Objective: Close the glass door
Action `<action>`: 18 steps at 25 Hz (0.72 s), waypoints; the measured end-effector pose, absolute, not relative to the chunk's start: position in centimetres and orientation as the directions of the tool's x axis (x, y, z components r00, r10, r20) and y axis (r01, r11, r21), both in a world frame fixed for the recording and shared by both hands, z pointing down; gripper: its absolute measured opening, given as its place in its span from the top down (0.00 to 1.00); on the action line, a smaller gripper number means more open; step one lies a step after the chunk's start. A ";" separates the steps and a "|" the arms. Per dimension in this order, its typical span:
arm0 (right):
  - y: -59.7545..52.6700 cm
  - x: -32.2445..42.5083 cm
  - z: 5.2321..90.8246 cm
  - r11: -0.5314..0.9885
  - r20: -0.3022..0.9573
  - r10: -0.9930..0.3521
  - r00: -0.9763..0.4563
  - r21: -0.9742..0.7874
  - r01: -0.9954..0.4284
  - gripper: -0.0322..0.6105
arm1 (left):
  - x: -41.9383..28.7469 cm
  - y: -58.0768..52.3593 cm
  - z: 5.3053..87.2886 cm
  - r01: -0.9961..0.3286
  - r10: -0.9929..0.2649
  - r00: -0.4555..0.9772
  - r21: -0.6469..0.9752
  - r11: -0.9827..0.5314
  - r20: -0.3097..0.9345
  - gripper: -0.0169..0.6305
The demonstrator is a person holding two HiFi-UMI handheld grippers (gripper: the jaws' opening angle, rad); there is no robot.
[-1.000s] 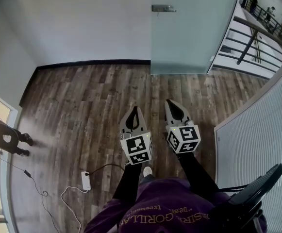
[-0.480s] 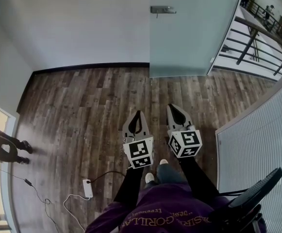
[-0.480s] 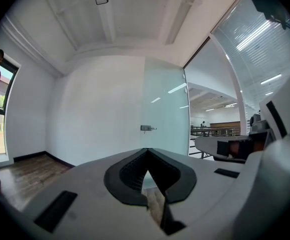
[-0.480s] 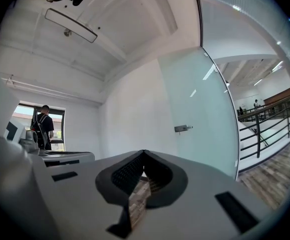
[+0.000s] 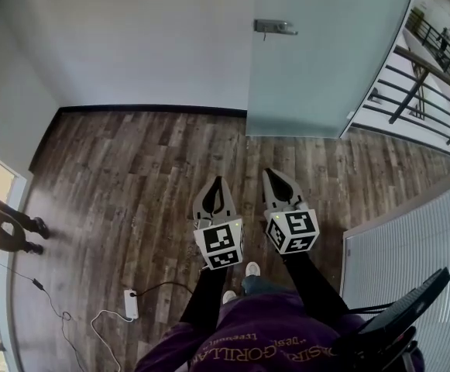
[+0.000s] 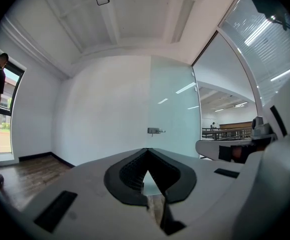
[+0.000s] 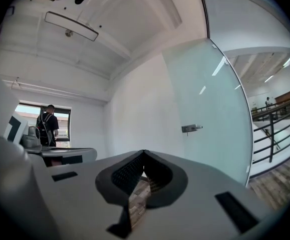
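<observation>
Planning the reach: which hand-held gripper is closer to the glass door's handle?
The right hand-held gripper: it points at the glass door, roughly under the handle, while the left hand-held gripper faces the white wall.

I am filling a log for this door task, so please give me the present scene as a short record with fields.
door: frosted glass door ahead; an opening to the railing shows at its right
handle: metal handle near the door's left edge, untouched
left gripper: jaws together, empty, short of the door
right gripper: jaws together, empty, short of the door
floor: wooden floor; power strip with cable at lower left
</observation>
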State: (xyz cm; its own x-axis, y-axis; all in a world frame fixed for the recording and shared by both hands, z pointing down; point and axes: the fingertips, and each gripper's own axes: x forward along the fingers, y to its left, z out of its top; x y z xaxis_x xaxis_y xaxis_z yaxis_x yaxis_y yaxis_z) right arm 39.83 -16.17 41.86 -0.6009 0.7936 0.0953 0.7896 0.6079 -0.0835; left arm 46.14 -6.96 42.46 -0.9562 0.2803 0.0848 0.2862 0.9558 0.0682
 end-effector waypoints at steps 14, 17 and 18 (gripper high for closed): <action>-13.1 33.6 42.7 0.533 0.116 0.845 -0.522 -0.102 0.840 0.96 | 41.0 -4.5 43.0 0.386 0.377 -0.920 0.079 0.919 0.107 0.98; -11.8 32.4 42.8 0.529 0.117 0.848 -0.518 -0.109 0.842 0.96 | 39.8 -3.3 43.0 0.389 0.380 -0.919 0.073 0.918 0.109 0.98; -11.3 32.0 42.9 0.528 0.116 0.848 -0.516 -0.110 0.842 0.96 | 39.4 -2.7 42.9 0.386 0.378 -0.919 0.069 0.920 0.109 0.98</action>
State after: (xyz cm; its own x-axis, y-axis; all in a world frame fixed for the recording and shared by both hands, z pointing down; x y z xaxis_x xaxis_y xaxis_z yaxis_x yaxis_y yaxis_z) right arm 32.00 -11.27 42.88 -0.5164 0.8484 0.1161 0.8423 0.5277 -0.1100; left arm 39.37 -2.72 42.92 -0.9195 0.3778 0.1087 0.3861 0.9199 0.0686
